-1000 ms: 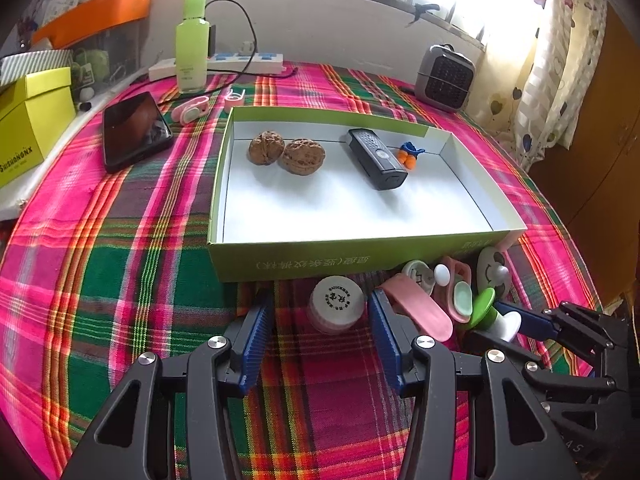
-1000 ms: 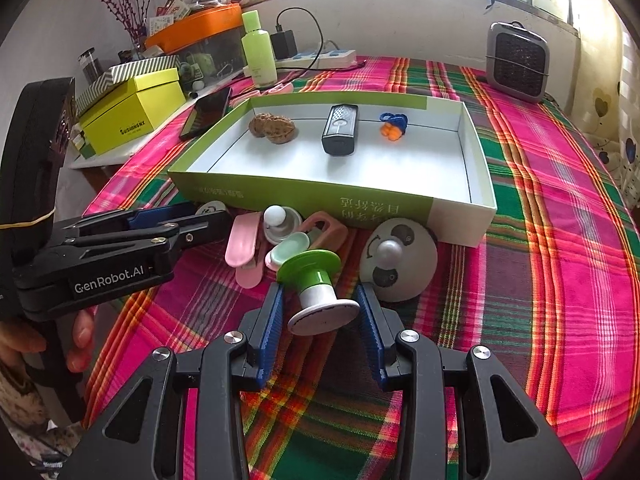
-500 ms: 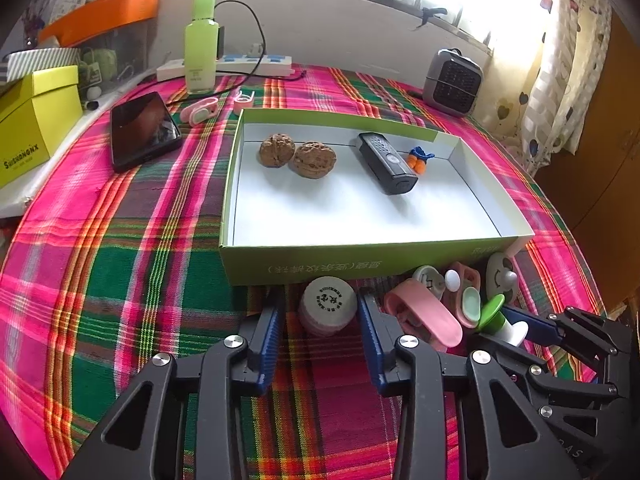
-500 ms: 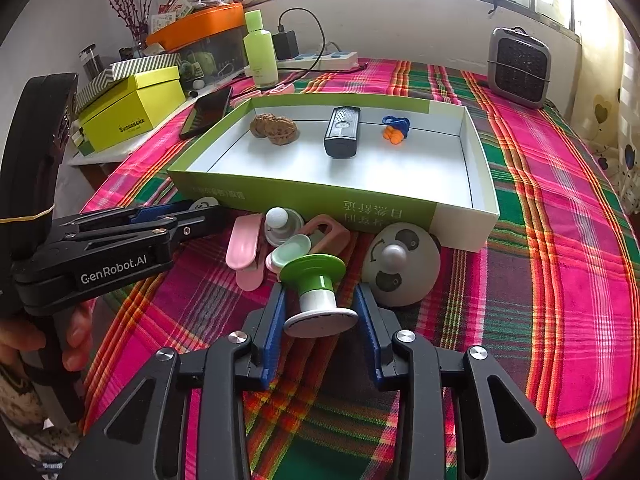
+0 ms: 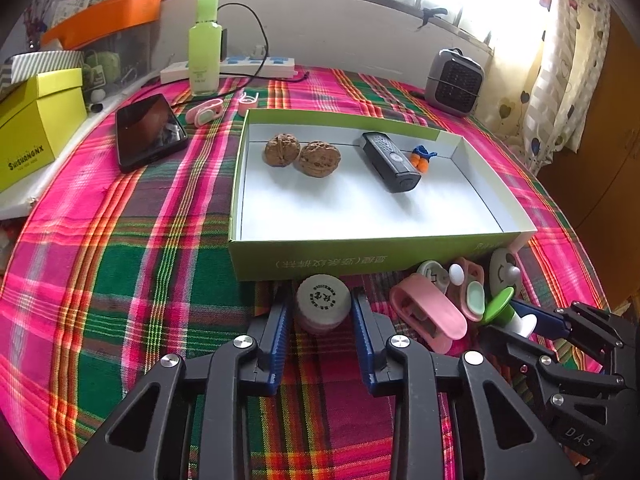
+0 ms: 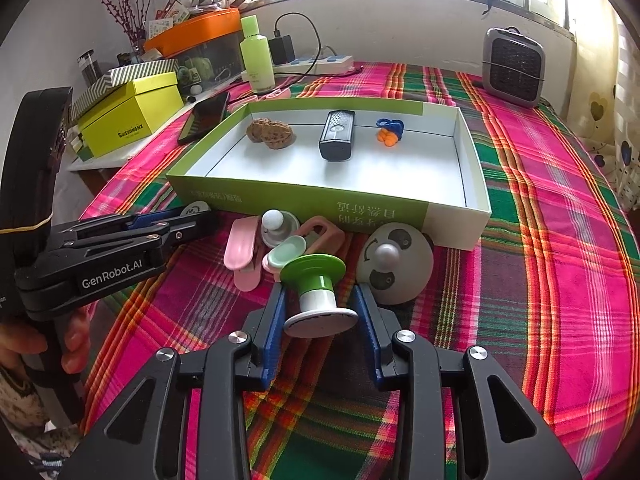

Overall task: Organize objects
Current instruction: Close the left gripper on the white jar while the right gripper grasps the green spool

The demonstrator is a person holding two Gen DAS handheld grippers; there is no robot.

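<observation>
A small round white jar [image 5: 323, 298] stands on the plaid cloth just in front of the green box [image 5: 360, 256]. My left gripper [image 5: 320, 306] has its jaws closing, and the blue pads press on the jar's sides. My right gripper [image 6: 320, 296] is shut on the white base of a green-topped spool [image 6: 314, 280], which tilts toward the box. The spool [image 5: 500, 300] also shows at the right of the left wrist view. Two walnuts [image 5: 300, 154], a black remote [image 5: 390, 162] and a small orange and blue piece [image 5: 422, 159] lie in the box.
Between the grippers lie a pink clip [image 5: 430, 314], a white knob [image 6: 276, 226], a mint dish [image 6: 286, 254] and a panda-faced dome [image 6: 396, 262]. Behind the box are a phone [image 5: 148, 130], a green bottle [image 5: 205, 56], a yellow box [image 5: 36, 128] and a heater [image 5: 458, 80].
The left jaws have closed from wide apart onto the jar's sides. The right jaws drew in slightly on the spool's base. Neither hand has moved.
</observation>
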